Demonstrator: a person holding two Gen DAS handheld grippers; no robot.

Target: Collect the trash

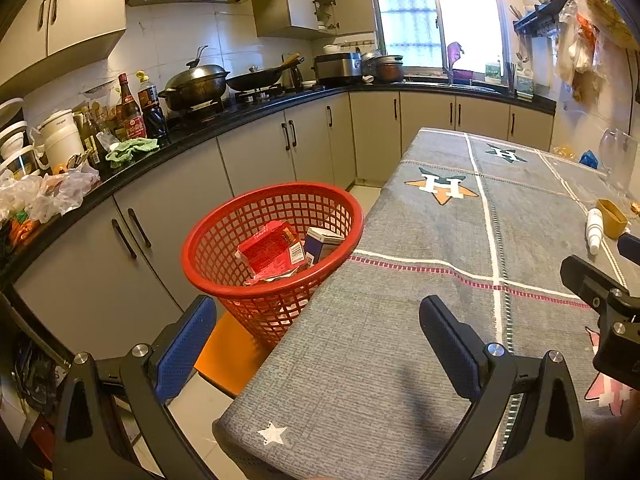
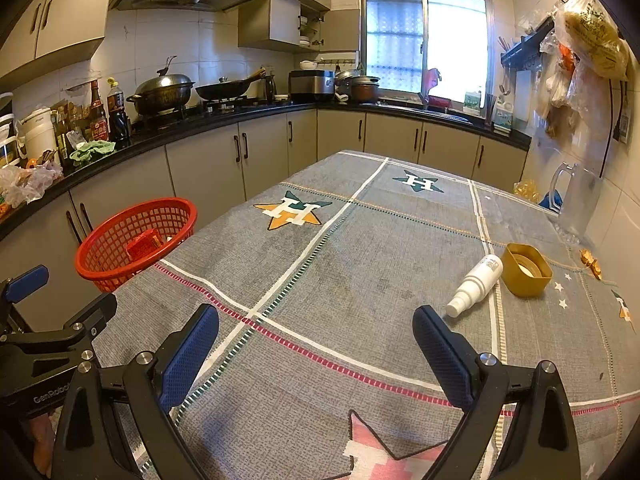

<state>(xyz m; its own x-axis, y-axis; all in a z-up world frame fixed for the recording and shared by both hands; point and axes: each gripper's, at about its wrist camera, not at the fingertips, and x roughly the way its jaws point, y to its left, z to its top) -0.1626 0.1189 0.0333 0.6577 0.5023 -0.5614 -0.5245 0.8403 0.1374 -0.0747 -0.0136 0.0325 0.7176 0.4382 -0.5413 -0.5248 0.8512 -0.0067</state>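
A red mesh basket (image 1: 224, 240) stands on an orange stool beside the table's left edge; it holds a red carton (image 1: 270, 250) and a blue-and-white box (image 1: 324, 240). It also shows in the right wrist view (image 2: 100, 256). A white spray bottle (image 2: 476, 284) lies on the grey tablecloth (image 2: 320, 280) next to a yellow cap-like container (image 2: 524, 270); both show at the right in the left wrist view, the bottle (image 1: 594, 230). My left gripper (image 1: 316, 340) is open and empty over the table's near left corner. My right gripper (image 2: 316, 344) is open and empty, the bottle just beyond its right finger.
A clear glass pitcher (image 2: 576, 200) stands at the table's right edge by the wall, with small orange scraps (image 2: 590, 262) near it. A cluttered black counter (image 1: 200, 136) with pots, bottles and plastic bags runs along the left and back. Bags hang on the right wall.
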